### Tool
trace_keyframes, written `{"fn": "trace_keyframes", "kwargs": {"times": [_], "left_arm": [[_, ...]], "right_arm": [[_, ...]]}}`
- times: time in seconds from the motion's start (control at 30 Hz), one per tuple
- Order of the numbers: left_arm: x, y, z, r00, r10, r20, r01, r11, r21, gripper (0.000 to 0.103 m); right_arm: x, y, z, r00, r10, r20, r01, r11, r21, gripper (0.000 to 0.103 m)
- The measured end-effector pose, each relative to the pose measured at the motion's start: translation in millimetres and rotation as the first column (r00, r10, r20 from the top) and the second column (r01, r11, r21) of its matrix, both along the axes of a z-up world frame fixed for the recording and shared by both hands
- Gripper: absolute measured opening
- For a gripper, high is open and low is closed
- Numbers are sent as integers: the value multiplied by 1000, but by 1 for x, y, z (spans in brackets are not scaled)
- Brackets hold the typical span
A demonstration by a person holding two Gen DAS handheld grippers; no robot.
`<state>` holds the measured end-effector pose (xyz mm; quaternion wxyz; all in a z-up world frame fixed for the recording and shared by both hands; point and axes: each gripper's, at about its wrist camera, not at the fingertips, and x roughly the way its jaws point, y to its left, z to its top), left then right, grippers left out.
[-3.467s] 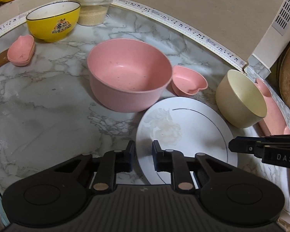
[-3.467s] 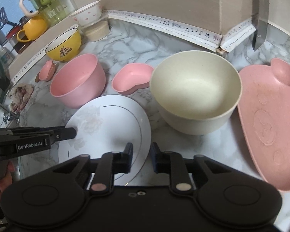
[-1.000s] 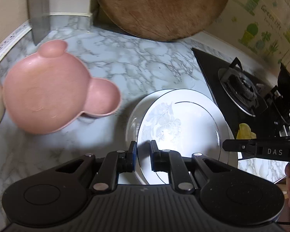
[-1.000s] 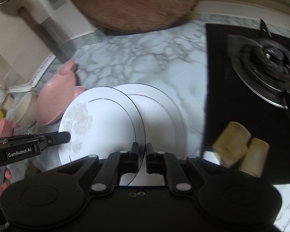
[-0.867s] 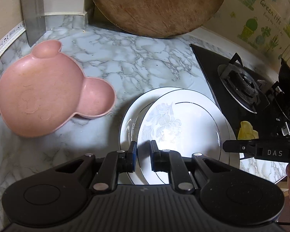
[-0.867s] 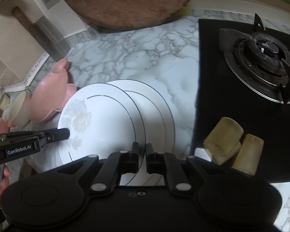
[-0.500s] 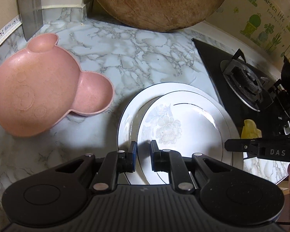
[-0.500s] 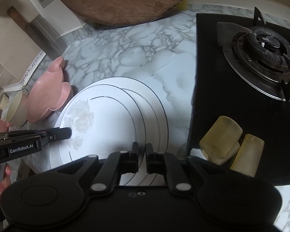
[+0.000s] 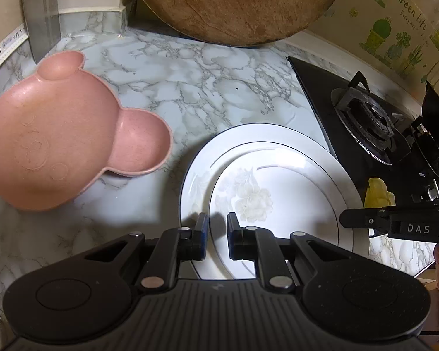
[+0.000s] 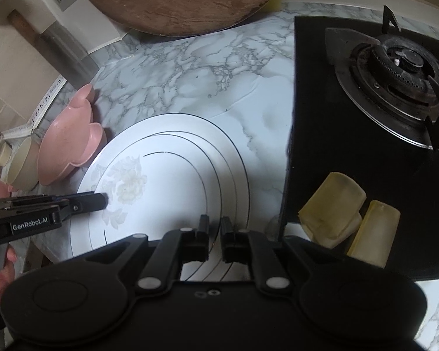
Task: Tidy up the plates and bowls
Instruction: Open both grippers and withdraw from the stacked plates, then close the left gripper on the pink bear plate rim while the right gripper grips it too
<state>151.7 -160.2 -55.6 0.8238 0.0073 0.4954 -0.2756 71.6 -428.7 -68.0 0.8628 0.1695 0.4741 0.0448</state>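
Left wrist view: my left gripper (image 9: 217,235) is pinching the small floral plate (image 9: 275,201), which is now sitting inside the large plate (image 9: 196,158); bear dish (image 9: 58,134) at 9 o'clock | Right wrist view: my right gripper (image 10: 214,238) is clamping the same rim at 6 o'clock; stove (image 10: 395,93) at 2 o'clock | Change: plate carried over from the bowls, lowered, centring; release looks due.

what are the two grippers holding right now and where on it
Both hold the flowered white plate by its near rim: left gripper and right gripper, side by side, above the larger plate.
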Motion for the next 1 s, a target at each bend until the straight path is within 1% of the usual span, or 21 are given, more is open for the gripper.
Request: {"fn": "trace_keyframes", "kwargs": {"times": [0.07,0.1,0.17,0.23,0.37,0.53,0.63,0.67,0.73,0.8,0.83,0.87,0.9,0.93,0.97,1.0], "left_arm": [[-1,2,2,1000,0,10,0,1000,-3,13],[-2,3,3,1000,1,12,-1,1000,-2,13],[-3,5,4,1000,3,12,-3,1000,-7,13],[-6,6,6,1000,-2,21,2,1000,-5,13],[-16,9,14,998,-12,56,13,1000,-3,13],[-28,19,25,995,-21,100,22,1000,-7,13],[-38,26,32,990,-20,136,20,1000,2,13],[-41,29,34,989,-14,149,13,1000,6,13],[-47,37,39,986,15,169,-17,1000,12,14],[-50,47,43,983,52,177,-53,999,5,23],[-52,53,44,981,73,182,-75,997,2,33],[-54,59,46,977,104,188,-106,994,1,45],[-57,65,48,971,137,195,-140,990,1,52],[-60,70,49,964,169,203,-172,985,-1,64],[-64,77,51,957,198,214,-202,979,-5,70],[-67,83,53,949,223,223,-227,974,-8,70]], "right_arm": [[-1,3,2,1000,9,2,-9,1000,-26,7],[-2,5,4,1000,14,9,-13,999,-41,10],[-3,9,7,999,22,25,-20,997,-69,12],[-7,14,13,998,39,49,-34,994,-101,18],[-12,29,27,991,94,98,-79,986,-145,23],[-21,49,41,978,141,157,-113,978,-178,41],[-24,58,47,973,145,180,-113,978,-177,47],[-25,62,48,971,148,187,-115,978,-177,49],[-28,68,53,965,168,204,-133,976,-175,57],[-29,76,57,954,198,225,-160,971,-178,62],[-29,80,59,946,221,238,-179,967,-183,65],[-28,85,62,935,251,252,-205,959,-195,65],[-27,90,63,924,280,262,-229,950,-211,66],[-25,96,65,911,309,272,-252,941,-226,68],[-25,100,67,901,332,280,-270,933,-237,70],[-24,104,68,892,350,286,-287,927,-240,73]]}}
